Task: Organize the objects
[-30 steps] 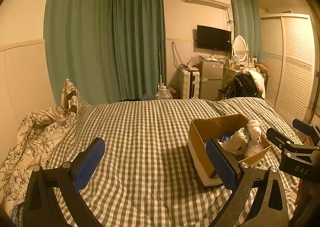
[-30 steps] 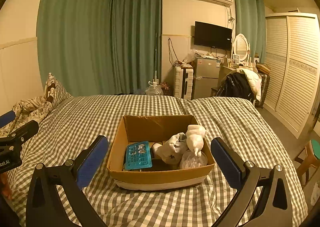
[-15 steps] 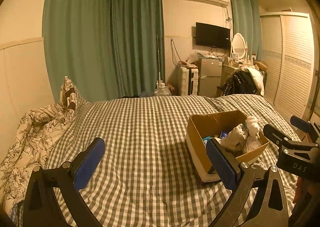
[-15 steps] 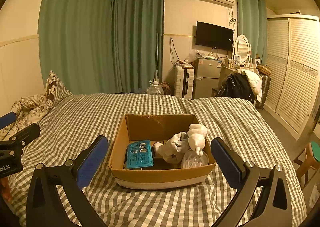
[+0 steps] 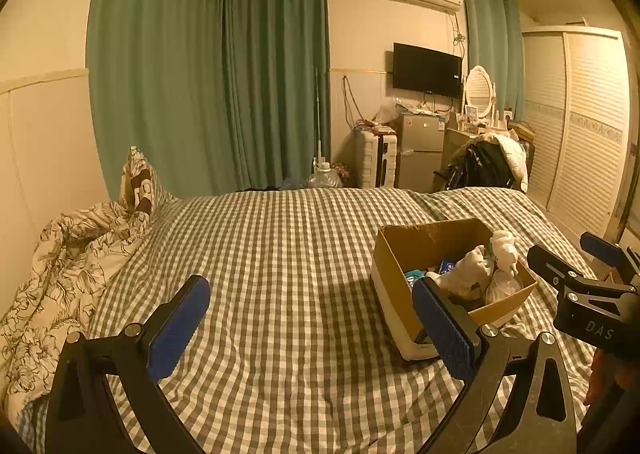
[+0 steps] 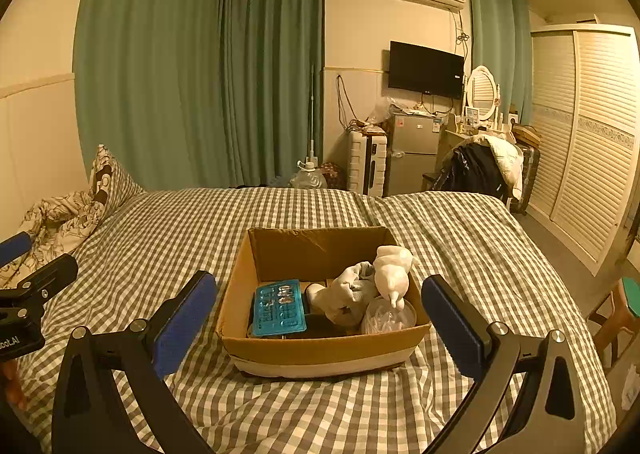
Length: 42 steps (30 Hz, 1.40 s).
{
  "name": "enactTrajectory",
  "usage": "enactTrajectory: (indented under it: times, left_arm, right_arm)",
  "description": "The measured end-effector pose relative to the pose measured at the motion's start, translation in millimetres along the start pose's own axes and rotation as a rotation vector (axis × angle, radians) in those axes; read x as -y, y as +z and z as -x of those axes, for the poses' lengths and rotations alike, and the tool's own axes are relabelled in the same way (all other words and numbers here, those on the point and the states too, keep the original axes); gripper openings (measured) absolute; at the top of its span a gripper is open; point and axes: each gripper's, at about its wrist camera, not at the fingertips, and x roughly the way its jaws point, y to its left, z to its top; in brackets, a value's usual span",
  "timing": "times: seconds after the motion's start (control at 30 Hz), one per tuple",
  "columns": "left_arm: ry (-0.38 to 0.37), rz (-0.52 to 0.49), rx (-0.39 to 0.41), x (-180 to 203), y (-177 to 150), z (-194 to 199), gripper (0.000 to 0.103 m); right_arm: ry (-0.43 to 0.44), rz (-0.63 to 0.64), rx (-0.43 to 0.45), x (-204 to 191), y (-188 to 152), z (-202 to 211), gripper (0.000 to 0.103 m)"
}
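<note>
An open cardboard box (image 6: 324, 350) sits on the checked bedspread (image 6: 168, 230) of a bed. In the right wrist view the box lies straight ahead of the right gripper (image 6: 320, 312), centred in the wide gap between its two blue-padded fingers (image 6: 184, 312), with the near wall of the box just beyond the fingertips. Those fingers stand far apart and hold nothing.

The left gripper (image 5: 310, 328) is also spread wide and empty. In its view the box (image 5: 394, 278) lies to the right, partly behind the right-hand finger, while the gap between the fingers frames only bare bedspread (image 5: 280, 254).

The right wrist view looks down into the box: a teal blister pack (image 6: 278, 308) lies flat at the left, a bundle of pale cloth (image 6: 348, 292) rests in the middle, a white bottle (image 6: 392, 268) leans over it with its tip pointing down, and a clear crinkled bag (image 6: 386, 318) sits in the near right corner. From the left wrist view the near wall hides most of this; only the cloth, the bottle and a sliver of teal show.

The left wrist view alone shows the right gripper from the side at the far right edge. The right wrist view in turn shows the left gripper at its left edge, and a green-topped stool (image 6: 624, 310) on the floor to the right of the bed.
</note>
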Motion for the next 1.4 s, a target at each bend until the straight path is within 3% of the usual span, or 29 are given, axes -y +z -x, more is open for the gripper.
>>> enactTrajectory:
  times: [1.4]
  left_arm:
    - [-0.014,0.023,-0.019,-0.2,-5.1,2.8,0.103]
  right_arm:
    - [0.007,0.001,-0.011,-2.2,-2.8,-1.3,0.103]
